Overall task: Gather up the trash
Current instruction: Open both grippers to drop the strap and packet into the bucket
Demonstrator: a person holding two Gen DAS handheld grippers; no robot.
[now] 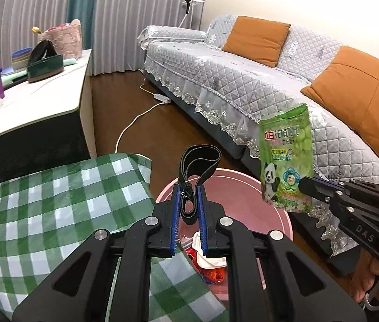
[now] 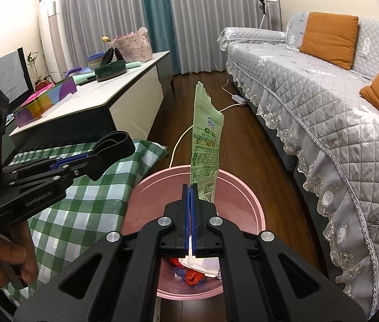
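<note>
Over the round pink plastic bin [image 1: 256, 196], left wrist view: the left gripper [image 1: 189, 206] has its jaws narrow, clamped on a looped black elastic strap [image 1: 198, 161] that sticks up between the blue pads. The strap is soft, floppy and light, so holding it at the bunched end works. To the right, the right gripper [image 1: 307, 187] pinches the lower corner of a flat green panda-print plastic pouch [image 1: 286, 158], which hangs above the bin rim. The pouch looks empty, thin, light and a bit slick; grip it near an edge seam. A green-and-white checked cloth [image 1: 55, 201] lies left of the bin. The bin contents are partly blocked by the linkage: only white paper and red scraps show. A person's fingers are cut off at bottom right.

Right wrist view: the right gripper [image 2: 190, 187] has its jaws fully closed on the pouch [image 2: 206, 145], seen edge-on and standing upright directly above the bin [image 2: 243, 187]. The left gripper [image 2: 95, 158], at left, carries the strap [image 2: 117, 141] beside the bin, over the checked cloth [image 2: 82, 201]. The pouch's top is torn and its print too small to read. The bin bottom is mostly hidden by the gripper body. I judge both items ready to drop.
</note>
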